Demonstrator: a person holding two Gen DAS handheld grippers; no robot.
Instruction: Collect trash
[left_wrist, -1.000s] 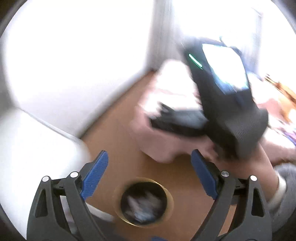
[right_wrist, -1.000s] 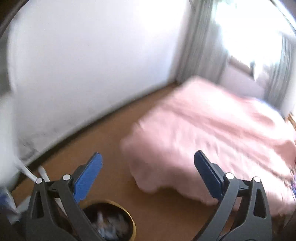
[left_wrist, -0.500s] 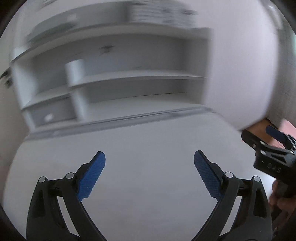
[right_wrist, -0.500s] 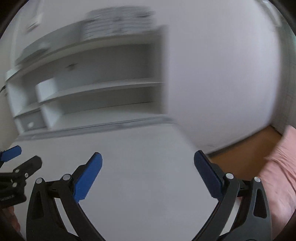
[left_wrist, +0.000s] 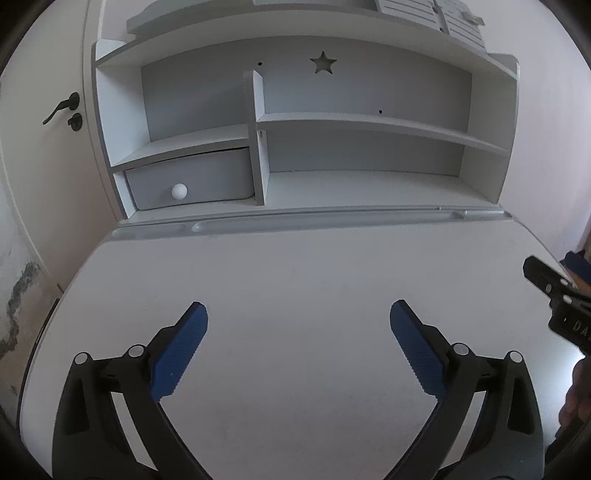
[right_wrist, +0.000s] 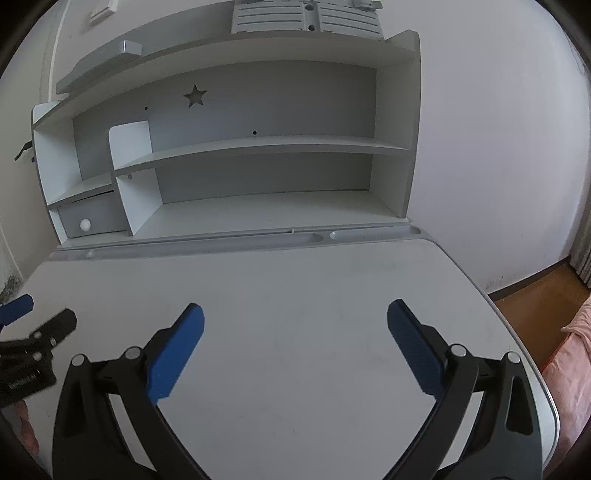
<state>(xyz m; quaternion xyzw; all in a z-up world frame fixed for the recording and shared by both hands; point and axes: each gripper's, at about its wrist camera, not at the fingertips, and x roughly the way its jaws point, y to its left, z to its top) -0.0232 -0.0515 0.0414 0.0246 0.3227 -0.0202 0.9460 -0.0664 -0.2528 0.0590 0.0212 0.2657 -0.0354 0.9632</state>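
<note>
Above the white desk we hold both grippers side by side, pointing at the shelf unit at its back. At far left stands a door with a black handle; next to it, the unit's lower left compartment holds a grey drawer with a round white knob. Our left gripper has its blue pads spread wide, nothing between them. Our right gripper is spread just as wide and holds nothing. At far right lie wooden floor and a pink bedcover. We see no trash in either view.
</note>
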